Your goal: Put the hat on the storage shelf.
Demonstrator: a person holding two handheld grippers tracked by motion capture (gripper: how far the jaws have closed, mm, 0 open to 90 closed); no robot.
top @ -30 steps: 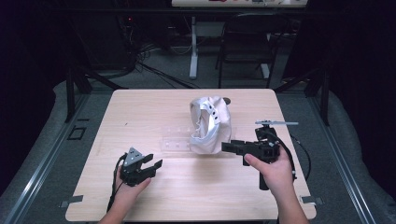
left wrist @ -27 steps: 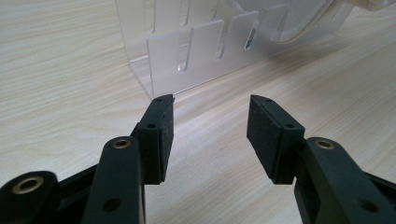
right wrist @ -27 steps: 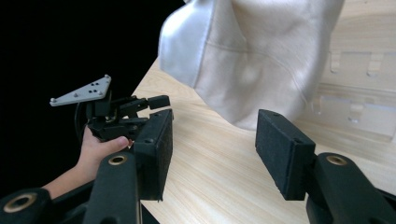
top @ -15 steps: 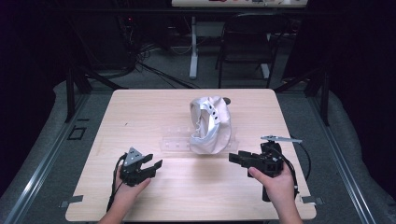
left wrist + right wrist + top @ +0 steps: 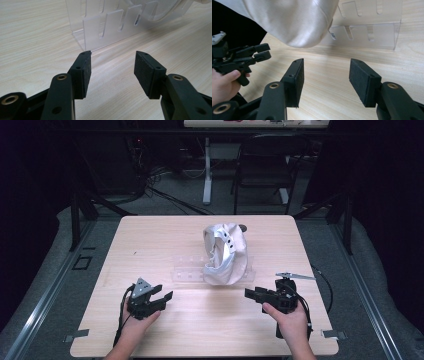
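Observation:
A white cap-like object (image 5: 225, 252) with small holes leans on a clear slotted acrylic rack (image 5: 187, 270) at the table's middle. In the right gripper view the cap's smooth white surface (image 5: 294, 22) hangs over the rack (image 5: 367, 35). The left gripper view looks at the rack's slotted end (image 5: 105, 27). My left gripper (image 5: 162, 292) rests near the front left, open and holding nothing (image 5: 112, 53). My right gripper (image 5: 248, 293) sits near the front right, pointing left, open and holding nothing (image 5: 325, 61). The left gripper (image 5: 262, 52) and its hand (image 5: 224, 80) lie farther off.
The wooden table (image 5: 150, 240) has bare room around the rack. A small dark round item (image 5: 243, 226) lies just behind the cap. Beyond the far edge stand a chair (image 5: 262, 175) and a desk leg (image 5: 206, 175), with cables on the floor.
My right gripper has drawn back from beside the cap toward the table's near edge, a little to the left. The left gripper has stayed put.

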